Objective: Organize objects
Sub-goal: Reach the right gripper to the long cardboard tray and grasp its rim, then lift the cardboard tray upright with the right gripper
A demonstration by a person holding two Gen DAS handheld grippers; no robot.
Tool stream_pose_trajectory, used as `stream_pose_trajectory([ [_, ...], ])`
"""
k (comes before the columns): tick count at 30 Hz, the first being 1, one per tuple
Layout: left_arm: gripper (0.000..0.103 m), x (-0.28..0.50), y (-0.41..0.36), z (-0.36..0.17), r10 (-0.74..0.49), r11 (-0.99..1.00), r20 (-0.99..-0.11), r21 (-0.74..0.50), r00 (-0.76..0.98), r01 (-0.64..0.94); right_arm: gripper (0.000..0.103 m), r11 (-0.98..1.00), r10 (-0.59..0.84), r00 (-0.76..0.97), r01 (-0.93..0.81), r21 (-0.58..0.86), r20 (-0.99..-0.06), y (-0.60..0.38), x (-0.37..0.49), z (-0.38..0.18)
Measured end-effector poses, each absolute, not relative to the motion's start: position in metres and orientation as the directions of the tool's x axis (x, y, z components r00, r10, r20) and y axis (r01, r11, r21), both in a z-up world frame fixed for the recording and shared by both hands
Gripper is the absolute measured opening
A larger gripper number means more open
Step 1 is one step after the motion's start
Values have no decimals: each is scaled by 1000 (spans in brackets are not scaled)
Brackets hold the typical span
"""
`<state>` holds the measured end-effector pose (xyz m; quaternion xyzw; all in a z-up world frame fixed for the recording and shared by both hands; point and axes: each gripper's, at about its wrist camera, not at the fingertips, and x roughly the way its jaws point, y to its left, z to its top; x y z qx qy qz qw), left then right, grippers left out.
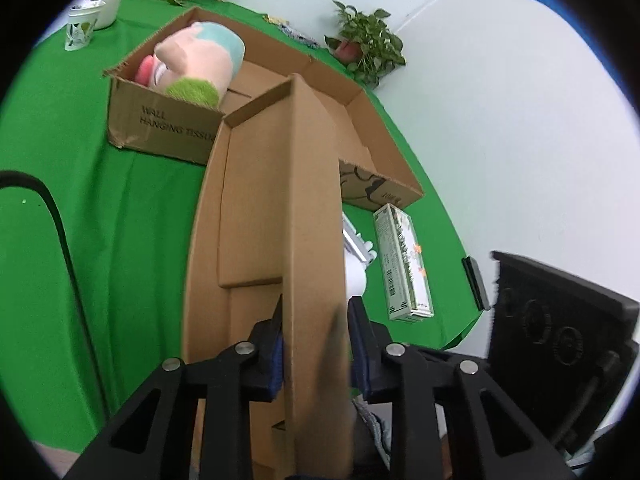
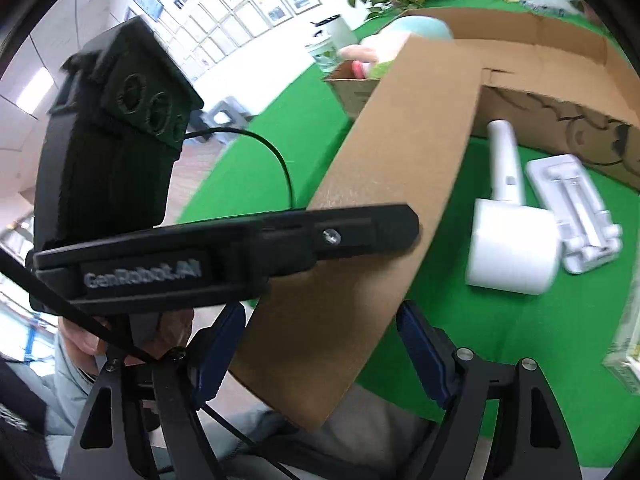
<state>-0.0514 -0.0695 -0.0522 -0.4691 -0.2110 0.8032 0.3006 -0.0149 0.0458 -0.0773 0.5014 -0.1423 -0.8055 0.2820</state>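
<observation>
My left gripper is shut on the wall of a long brown cardboard box, one finger inside and one outside. The box stretches away over the green table. In the right wrist view the same box fills the middle, with the left gripper's black body clamped on it. My right gripper is open, its blue-padded fingers on either side of the box's near end. A white lint roller, a white plastic holder and a green carton lie on the table.
A second cardboard box holds a plush toy at the back left. Two potted plants and white cups stand at the table's far edge. A black cable runs at the left. The white wall is to the right.
</observation>
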Motion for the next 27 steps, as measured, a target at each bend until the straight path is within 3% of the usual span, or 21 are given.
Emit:
stream_pose_trajectory([
  [4,25,-48,-77,-50,669,-739,-632,-620,-391,-263,76,-764,-642,-319,333,552,-697,40,-20,-78],
  [12,25,-46,-61,-61,678,-735,-651,-619,-342,-278,78,-868,-496,-410,230,439,-765,76,-13,-73],
  [15,31,-47,-63,-58,653,-757,-666,-583,-361,-293,78,-882,-467,-438,177,436,-768,93,-7,-70],
  [17,50,-45,-66,-55,618,-786,-681,-549,-393,-284,78,-885,-460,-456,166,435,-762,97,-2,-67],
  [20,62,-41,-75,-50,542,-839,-700,-483,-466,-250,77,-899,-430,-474,149,411,-768,107,12,-65],
  [23,62,-38,-78,-52,486,-874,-730,-422,-481,-242,64,-918,-393,-472,145,370,-789,104,13,-71],
  [27,56,-46,-79,-72,438,-899,-790,-384,-429,-209,29,-955,-298,-491,162,250,-819,70,14,-83],
])
